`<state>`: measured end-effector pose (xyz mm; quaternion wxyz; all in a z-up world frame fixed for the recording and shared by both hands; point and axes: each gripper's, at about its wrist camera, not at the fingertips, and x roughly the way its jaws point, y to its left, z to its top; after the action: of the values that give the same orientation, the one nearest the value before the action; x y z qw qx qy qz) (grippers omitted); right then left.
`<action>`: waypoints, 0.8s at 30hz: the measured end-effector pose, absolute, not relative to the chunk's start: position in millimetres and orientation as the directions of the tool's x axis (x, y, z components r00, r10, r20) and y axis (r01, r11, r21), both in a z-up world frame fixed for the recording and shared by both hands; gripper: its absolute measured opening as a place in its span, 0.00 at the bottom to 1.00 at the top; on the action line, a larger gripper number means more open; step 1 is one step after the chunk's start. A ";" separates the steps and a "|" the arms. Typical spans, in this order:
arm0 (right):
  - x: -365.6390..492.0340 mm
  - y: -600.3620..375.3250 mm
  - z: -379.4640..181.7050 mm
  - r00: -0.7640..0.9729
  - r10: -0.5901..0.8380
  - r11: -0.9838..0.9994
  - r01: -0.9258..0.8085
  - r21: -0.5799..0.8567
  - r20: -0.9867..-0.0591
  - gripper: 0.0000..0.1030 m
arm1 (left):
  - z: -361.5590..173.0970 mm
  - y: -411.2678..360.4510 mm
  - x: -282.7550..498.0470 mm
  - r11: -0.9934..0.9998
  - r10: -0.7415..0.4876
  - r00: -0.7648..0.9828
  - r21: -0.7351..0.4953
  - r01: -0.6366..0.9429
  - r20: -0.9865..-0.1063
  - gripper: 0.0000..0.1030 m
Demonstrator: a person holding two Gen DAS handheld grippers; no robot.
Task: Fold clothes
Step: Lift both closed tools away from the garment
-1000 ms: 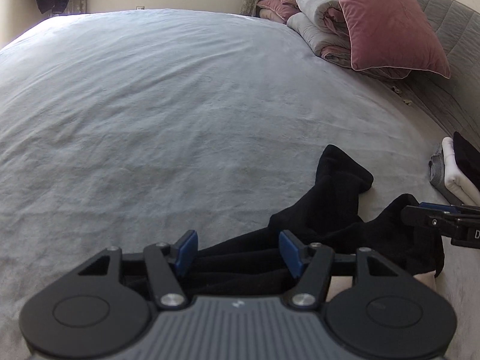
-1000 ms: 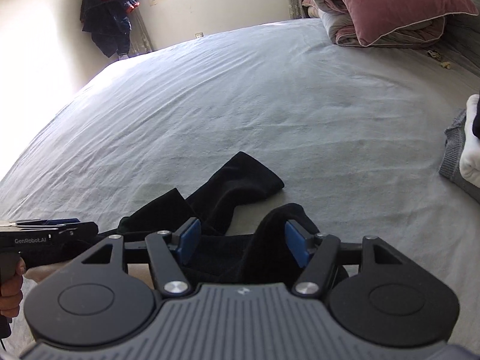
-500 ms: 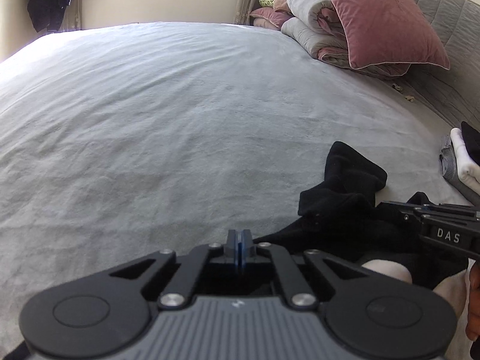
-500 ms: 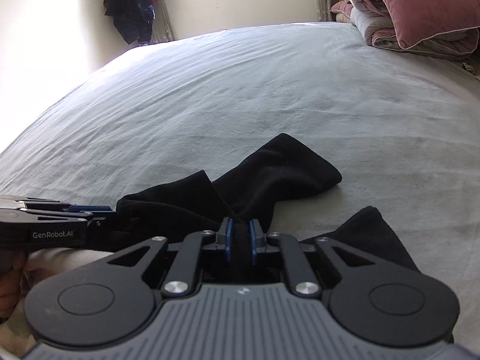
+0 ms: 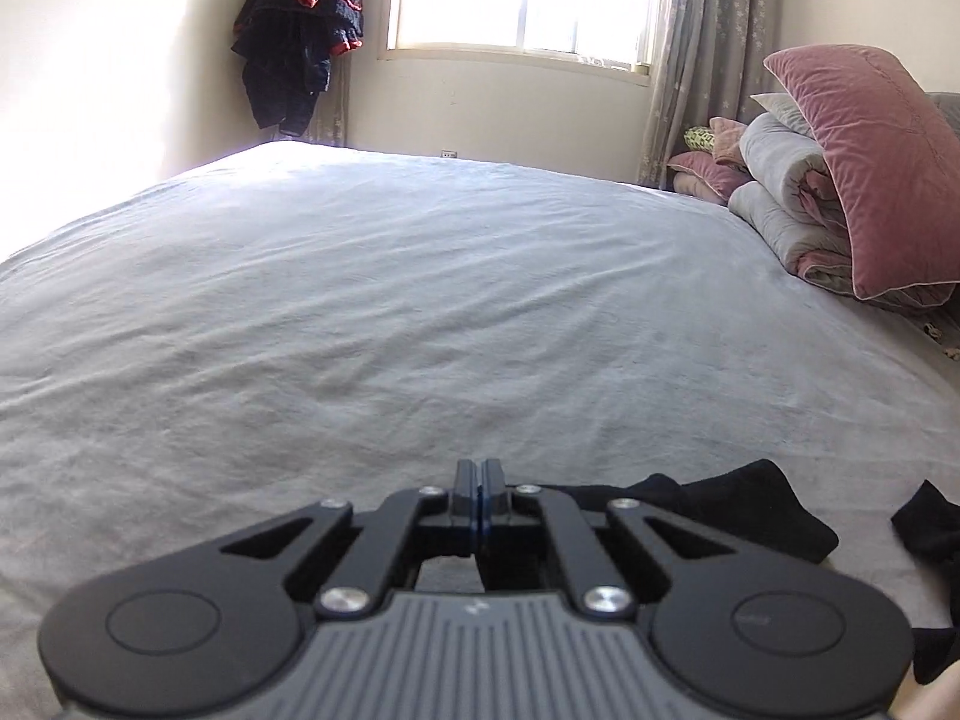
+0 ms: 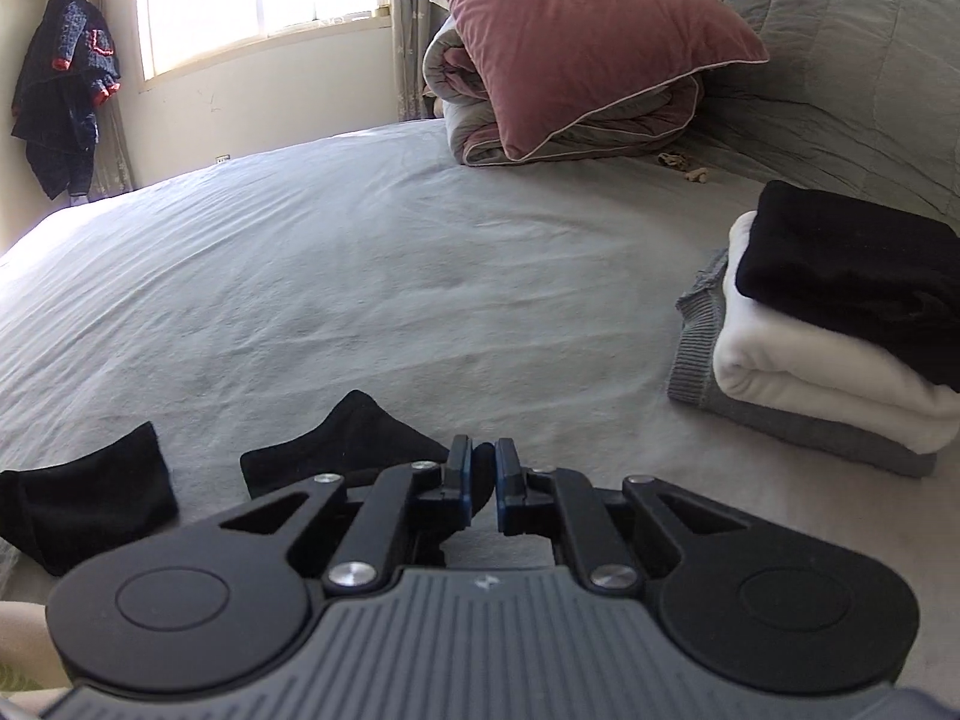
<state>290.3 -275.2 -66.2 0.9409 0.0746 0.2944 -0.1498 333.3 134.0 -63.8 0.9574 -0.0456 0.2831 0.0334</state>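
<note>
Both grippers have clamped onto the black garment and we are drawing it out across the bed.

A second ago both sets of fingers stood wide over the crumpled black garment (image 6: 360, 438); now the left gripper (image 5: 478, 495) has its fingers pressed together with what looks like a thin edge of black cloth pinched between them, and the right gripper (image 6: 479, 489) is narrowed onto a thicker fold of the same cloth. The garment lies low in both views: lower right of the left wrist frame, lower left and centre of the right wrist frame, on the grey bed (image 5: 420, 312). The views have swung up toward the window, so we judge the piece is being lifted and spread for its first fold. The folded stack (image 6: 840, 330) waits at the right of the right wrist frame.
</note>
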 end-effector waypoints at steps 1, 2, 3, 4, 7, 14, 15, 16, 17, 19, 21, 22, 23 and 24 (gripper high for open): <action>288.1 -281.8 -67.4 0.776 -0.252 0.938 0.342 0.050 -0.579 0.08 | -63.6 140.5 333.2 0.991 0.064 0.837 -0.062 -0.116 -0.544 0.01; 286.4 -288.3 -68.6 0.769 -0.268 0.932 0.360 0.048 -0.580 0.08 | -63.5 149.3 333.8 0.987 0.099 0.836 -0.055 -0.153 -0.540 0.01; 285.6 -294.2 -69.5 0.765 -0.280 0.926 0.374 0.046 -0.580 0.08 | -62.4 156.4 335.7 0.983 0.122 0.834 -0.052 -0.177 -0.539 0.01; 285.2 -300.0 -70.4 0.760 -0.292 0.921 0.387 0.044 -0.581 0.08 | -61.3 163.5 337.6 0.978 0.144 0.831 -0.049 -0.201 -0.537 0.01; 285.4 -314.2 -64.9 0.755 -0.334 0.910 0.414 0.016 -0.564 0.08 | -48.9 182.6 345.3 0.965 0.202 0.835 -0.044 -0.260 -0.512 0.01; 301.3 -348.9 -28.0 0.769 -0.422 0.880 0.475 -0.012 -0.481 0.08 | -1.1 208.9 371.1 0.934 0.310 0.859 -0.039 -0.356 -0.408 0.01; 303.4 -350.8 -26.4 0.769 -0.425 0.879 0.477 -0.015 -0.478 0.08 | 0.3 212.3 373.5 0.928 0.322 0.855 -0.043 -0.369 -0.406 0.01; 305.4 -352.3 -25.3 0.768 -0.427 0.879 0.477 -0.019 -0.477 0.08 | 1.4 215.6 375.9 0.922 0.333 0.851 -0.047 -0.383 -0.406 0.01; 307.4 -353.8 -24.2 0.768 -0.429 0.879 0.477 -0.023 -0.475 0.08 | 0.1 218.4 377.4 0.914 0.347 0.842 -0.051 -0.401 -0.413 0.01; 309.2 -353.6 -27.6 0.765 -0.426 0.881 0.473 -0.028 -0.484 0.08 | -6.8 225.6 379.1 0.906 0.344 0.825 -0.075 -0.418 -0.449 0.01; 308.0 -352.8 -32.2 0.760 -0.422 0.880 0.474 -0.023 -0.494 0.08 | -17.7 232.6 378.3 0.897 0.321 0.805 -0.112 -0.427 -0.499 0.01; 306.3 -352.3 -34.2 0.758 -0.421 0.879 0.477 -0.016 -0.498 0.08 | -23.9 235.4 376.9 0.894 0.304 0.796 -0.132 -0.428 -0.523 0.01; 304.6 -351.9 -36.1 0.756 -0.419 0.877 0.481 -0.008 -0.502 0.09 | -29.8 236.9 373.9 0.894 0.285 0.790 -0.146 -0.423 -0.543 0.02; 302.4 -351.3 -37.2 0.753 -0.417 0.874 0.485 0.001 -0.510 0.09 | -35.6 238.3 370.9 0.895 0.266 0.784 -0.159 -0.417 -0.561 0.02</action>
<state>302.4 -351.3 -37.2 0.9337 0.0665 0.2557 -0.2416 370.9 238.3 -35.6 0.9342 -0.1387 0.2733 0.1829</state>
